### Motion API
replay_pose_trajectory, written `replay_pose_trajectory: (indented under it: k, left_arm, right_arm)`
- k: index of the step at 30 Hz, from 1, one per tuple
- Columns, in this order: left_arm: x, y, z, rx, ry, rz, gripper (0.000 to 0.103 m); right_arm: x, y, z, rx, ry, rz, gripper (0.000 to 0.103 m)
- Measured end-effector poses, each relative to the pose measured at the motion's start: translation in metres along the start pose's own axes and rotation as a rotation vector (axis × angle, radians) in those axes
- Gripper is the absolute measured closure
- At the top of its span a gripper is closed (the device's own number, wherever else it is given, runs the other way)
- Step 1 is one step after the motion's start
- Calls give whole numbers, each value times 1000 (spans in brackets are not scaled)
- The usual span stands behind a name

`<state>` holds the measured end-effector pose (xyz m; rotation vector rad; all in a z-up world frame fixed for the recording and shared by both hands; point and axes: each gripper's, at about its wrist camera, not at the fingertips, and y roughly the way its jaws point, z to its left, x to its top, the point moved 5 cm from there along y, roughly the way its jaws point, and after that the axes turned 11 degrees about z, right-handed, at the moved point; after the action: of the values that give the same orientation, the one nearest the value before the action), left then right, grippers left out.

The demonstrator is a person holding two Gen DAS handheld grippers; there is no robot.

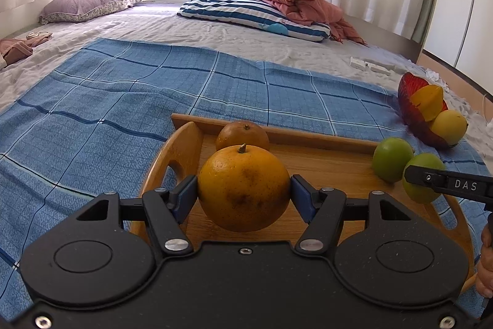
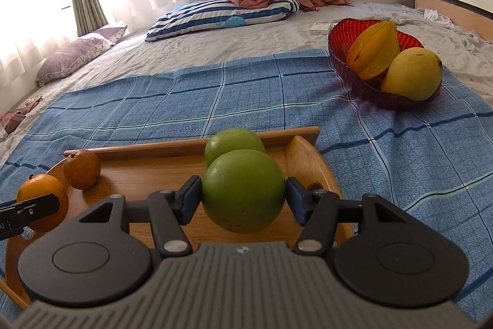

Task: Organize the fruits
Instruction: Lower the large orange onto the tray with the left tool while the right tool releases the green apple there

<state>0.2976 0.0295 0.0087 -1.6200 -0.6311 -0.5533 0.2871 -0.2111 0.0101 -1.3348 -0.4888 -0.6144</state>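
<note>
The left hand-held gripper pinched an orange between its blue pads, above the wooden tray on the bed. The right hand-held gripper pinched a green fruit over the same tray, near its right end.

A large orange, stem up, sits clamped over the wooden tray; a smaller, browner orange rests behind it by the far rim. One green fruit is gripped above the tray, a second green fruit just behind it
</note>
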Motion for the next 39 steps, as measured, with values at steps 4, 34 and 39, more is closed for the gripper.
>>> replay_pose_trajectory:
  k: [4, 34, 39]
  left_arm:
    - [1, 5, 0, 1, -2, 4, 40]
    - [-3, 17, -4, 16, 21, 7, 39]
    - [-4, 17, -5, 16, 24, 10, 39]
  right_arm:
    - [0, 2, 3, 6, -11, 3, 41]
    - [-6, 13, 6, 26, -24, 36, 40]
    - [-6, 13, 7, 23, -23, 37, 40]
